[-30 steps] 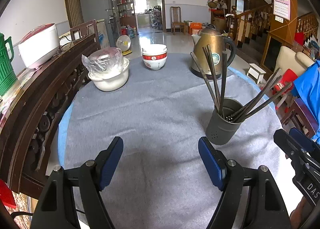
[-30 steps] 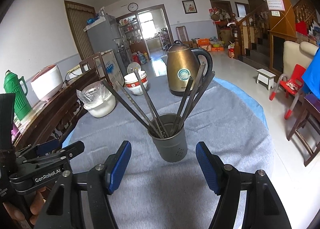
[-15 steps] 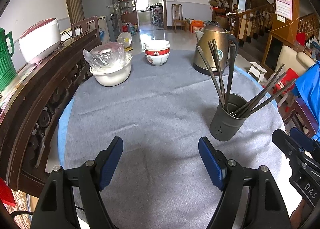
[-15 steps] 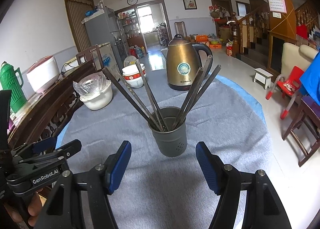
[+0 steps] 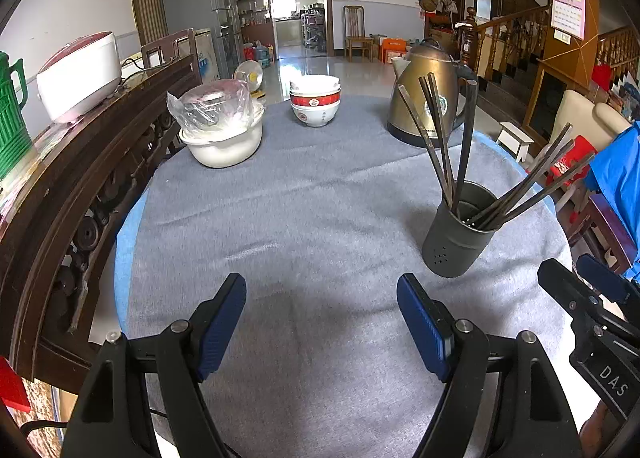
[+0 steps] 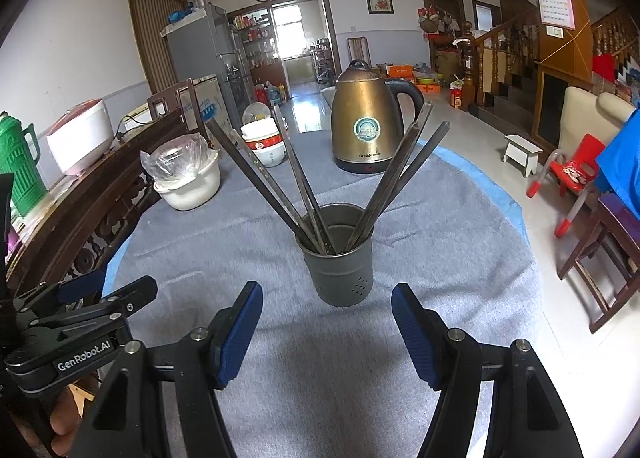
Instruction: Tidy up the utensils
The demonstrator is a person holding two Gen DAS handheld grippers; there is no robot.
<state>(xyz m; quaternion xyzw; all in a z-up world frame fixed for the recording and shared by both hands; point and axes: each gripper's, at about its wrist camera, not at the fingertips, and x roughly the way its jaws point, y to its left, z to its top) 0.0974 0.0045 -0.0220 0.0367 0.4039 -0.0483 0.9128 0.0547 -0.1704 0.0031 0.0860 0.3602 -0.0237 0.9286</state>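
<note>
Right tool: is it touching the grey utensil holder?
Apart. The right wrist view shows the right tool open, with grey cloth visible between its pads and the utensil holder.

Left wrist view: looks down over the table [image 5: 320, 197], holder [image 5: 456, 242] at right.
Right wrist view: faces holder [image 6: 340, 258] closely, centred.
Shared: holder, kettle [image 6: 364, 121], bowls.

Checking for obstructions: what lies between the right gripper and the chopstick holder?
Only bare grey tablecloth, seen in the right wrist view; the right gripper is open just short of the chopstick holder.
</note>
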